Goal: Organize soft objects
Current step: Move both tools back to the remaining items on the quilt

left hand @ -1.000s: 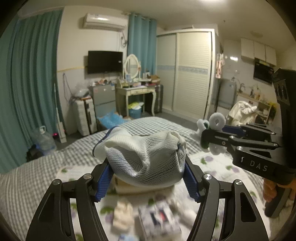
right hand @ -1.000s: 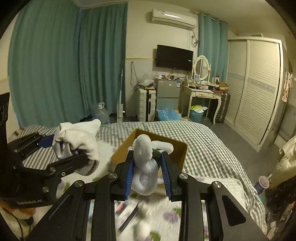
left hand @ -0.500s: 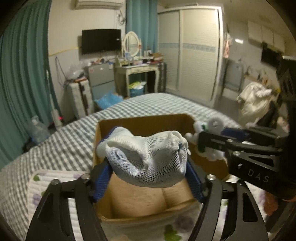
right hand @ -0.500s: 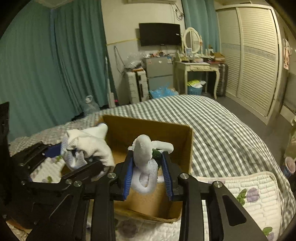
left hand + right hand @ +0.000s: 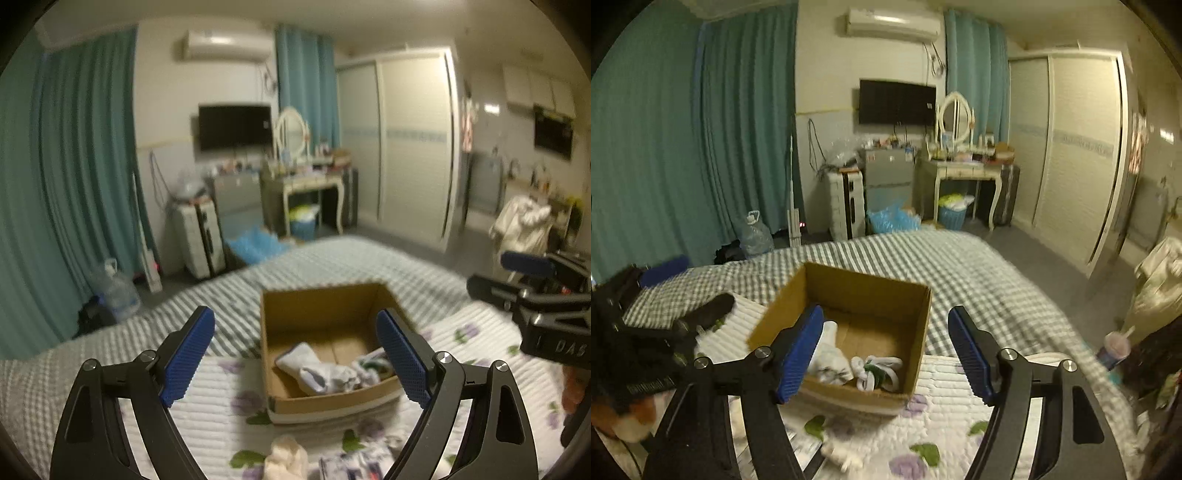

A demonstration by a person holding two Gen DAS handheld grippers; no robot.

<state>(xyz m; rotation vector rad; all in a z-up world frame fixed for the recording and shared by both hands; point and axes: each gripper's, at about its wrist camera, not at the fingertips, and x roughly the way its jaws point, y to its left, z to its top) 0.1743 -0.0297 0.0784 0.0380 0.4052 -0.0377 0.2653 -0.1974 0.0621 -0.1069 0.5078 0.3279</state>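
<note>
An open cardboard box [image 5: 317, 302] stands on the bed; it also shows in the right wrist view [image 5: 864, 291]. Inside lie a white mesh sock [image 5: 314, 369] and a white-and-green soft toy [image 5: 373, 363], seen too in the right wrist view as the sock [image 5: 831, 360] and the toy [image 5: 877, 371]. My left gripper [image 5: 295, 356] is open and empty, above and in front of the box. My right gripper [image 5: 884, 354] is open and empty over the box's near side.
A floral white quilt [image 5: 207, 417] covers the near bed, over a grey checked blanket [image 5: 960, 266]. A cream soft item [image 5: 286, 459] and a printed packet [image 5: 351, 465] lie in front of the box. A small white item [image 5: 846, 456] lies on the quilt.
Both grippers opened and let go: the mesh sock and the white toy dropped into the box. Both grippers pulled back and up from the box.
</note>
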